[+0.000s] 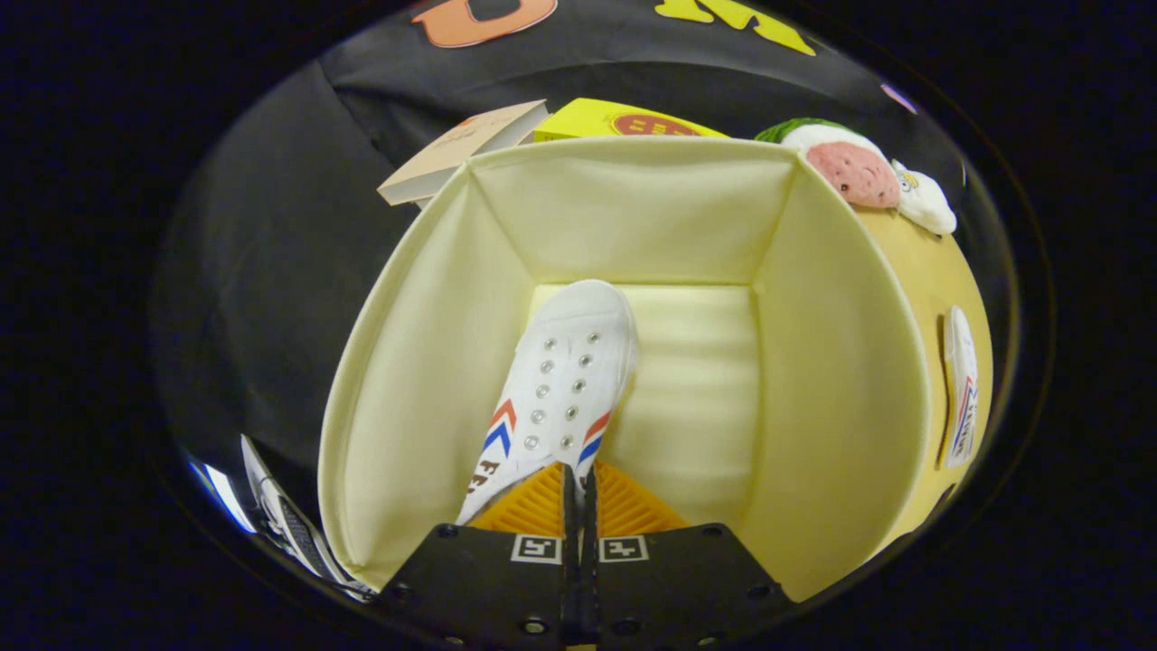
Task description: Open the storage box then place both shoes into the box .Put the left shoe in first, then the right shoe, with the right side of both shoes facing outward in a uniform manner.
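A cream fabric storage box (407, 362) stands open below me, and I look straight down into it. A white sneaker (560, 380) with red and blue chevron stripes and metal eyelets hangs inside, toe pointing down toward the box's floor. My gripper (578, 479) is shut on the sneaker's upper edge near the heel, the two fingers almost touching. The second white shoe (960, 398) lies outside the box, past its right wall, on a tan surface.
Behind the box lie a tan book (452, 149) and a yellow box (615, 119). A plush toy (854, 167) in pink, white and green sits at the back right corner. Some striped item (289, 524) lies by the box's near left corner.
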`<state>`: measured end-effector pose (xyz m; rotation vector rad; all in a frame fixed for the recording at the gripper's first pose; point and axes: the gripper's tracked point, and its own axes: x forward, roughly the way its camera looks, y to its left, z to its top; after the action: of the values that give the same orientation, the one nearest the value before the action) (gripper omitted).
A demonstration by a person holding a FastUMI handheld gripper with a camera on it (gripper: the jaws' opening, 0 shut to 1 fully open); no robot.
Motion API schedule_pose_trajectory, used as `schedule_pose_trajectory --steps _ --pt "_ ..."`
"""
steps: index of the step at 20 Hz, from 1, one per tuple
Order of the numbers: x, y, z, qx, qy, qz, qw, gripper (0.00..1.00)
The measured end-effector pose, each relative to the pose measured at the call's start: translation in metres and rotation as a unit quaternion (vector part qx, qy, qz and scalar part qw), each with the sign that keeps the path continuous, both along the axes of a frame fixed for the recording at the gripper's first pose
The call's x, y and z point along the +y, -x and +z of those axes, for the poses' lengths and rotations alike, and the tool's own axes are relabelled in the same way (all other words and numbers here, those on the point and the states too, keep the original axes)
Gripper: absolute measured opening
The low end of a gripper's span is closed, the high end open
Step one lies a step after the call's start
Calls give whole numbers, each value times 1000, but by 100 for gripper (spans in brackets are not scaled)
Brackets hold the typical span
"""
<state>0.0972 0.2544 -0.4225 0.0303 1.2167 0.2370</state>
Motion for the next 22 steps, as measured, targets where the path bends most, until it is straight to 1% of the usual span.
schedule_pose_trajectory --steps 1,2,4,5,7,9,10,12,14,16,19,22 --pt "0 1 -2 12 0 6 1000 0" --pt "6 1 -4 17 -14 17 1000 2" --pt "3 5 7 31 -17 36 999 14" --pt "-2 9 13 36 -12 42 998 33" --pt "-10 18 30 44 -22 58 997 60" --pt "-11 32 59 51 -63 81 993 77" --pt "-18 36 76 45 -72 91 992 86" --pt "-43 39 106 15 -74 107 991 97" --pt "-74 44 129 -2 -80 111 991 96" --pt "-114 47 139 -11 -84 103 991 96" --pt "-187 44 135 -22 -66 90 994 96" --pt "-270 38 117 -23 -45 65 997 96"
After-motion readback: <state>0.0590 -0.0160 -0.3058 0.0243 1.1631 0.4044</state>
